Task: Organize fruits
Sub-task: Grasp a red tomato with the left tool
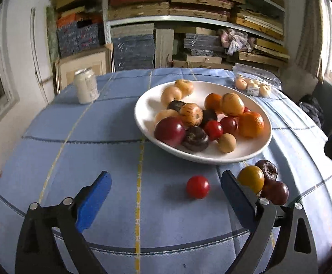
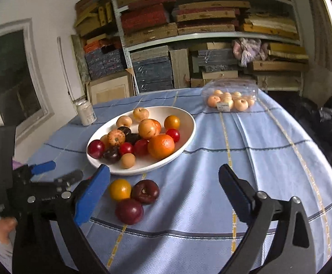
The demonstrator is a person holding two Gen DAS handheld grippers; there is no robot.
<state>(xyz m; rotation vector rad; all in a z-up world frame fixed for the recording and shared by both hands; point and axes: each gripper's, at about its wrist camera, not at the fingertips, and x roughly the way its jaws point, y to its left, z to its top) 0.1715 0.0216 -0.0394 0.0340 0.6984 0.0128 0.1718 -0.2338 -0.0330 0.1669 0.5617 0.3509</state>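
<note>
A white bowl [image 1: 143,114] holds several fruits, among them an orange [image 1: 250,124] and a dark red plum [image 1: 169,131]. On the blue tablecloth in front of it lie a small red fruit [image 1: 198,186], a yellow fruit [image 1: 251,178], a dark brown fruit [image 1: 267,169] and a dark red plum [image 1: 276,193]. My left gripper [image 1: 166,180] is open and empty, with the red fruit between its fingers. My right gripper [image 2: 163,173] is open and empty, just right of the yellow fruit [image 2: 119,189], brown fruit [image 2: 145,191] and plum [image 2: 129,211]. The bowl [image 2: 188,123] lies ahead of it.
A pale can [image 1: 85,86] stands at the table's far left. A clear plastic pack of small pale fruits [image 1: 254,84] lies at the far right, also in the right wrist view [image 2: 231,99]. Shelves of stacked boards stand behind. The left gripper [image 2: 42,173] shows at the right view's left edge.
</note>
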